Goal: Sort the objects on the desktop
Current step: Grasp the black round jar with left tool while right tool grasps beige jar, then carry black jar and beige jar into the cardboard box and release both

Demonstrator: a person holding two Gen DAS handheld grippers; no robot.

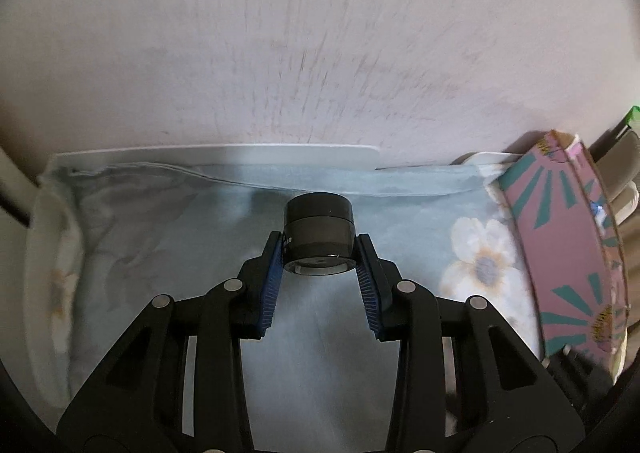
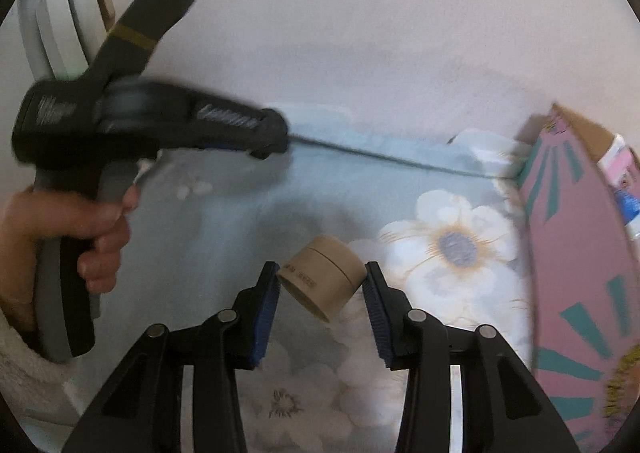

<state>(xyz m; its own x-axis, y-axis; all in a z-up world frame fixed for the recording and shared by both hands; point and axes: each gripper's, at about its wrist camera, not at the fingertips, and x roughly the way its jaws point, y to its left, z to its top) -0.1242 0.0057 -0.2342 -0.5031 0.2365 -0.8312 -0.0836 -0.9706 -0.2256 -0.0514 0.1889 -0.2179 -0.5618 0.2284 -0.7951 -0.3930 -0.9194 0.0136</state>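
A small black round jar (image 1: 319, 234) with a clear base hangs above the pale blue floral cloth (image 1: 168, 237); my left gripper (image 1: 320, 253) is shut on it, blue pads pressing both sides. In the right wrist view a tan cardboard cylinder (image 2: 322, 278) sits tilted between the blue pads of my right gripper (image 2: 322, 285), which is shut on it and holds it above the cloth (image 2: 448, 249). The other hand-held gripper (image 2: 160, 121), gripped by a person's hand (image 2: 100, 229), shows blurred at the left of that view.
A pink box with teal rays (image 1: 568, 245) stands at the right edge of the cloth, also the pink box (image 2: 576, 253) in the right view, open at the top. A pale wall (image 1: 320, 45) rises behind. White curved frames (image 2: 60, 13) stand upper left.
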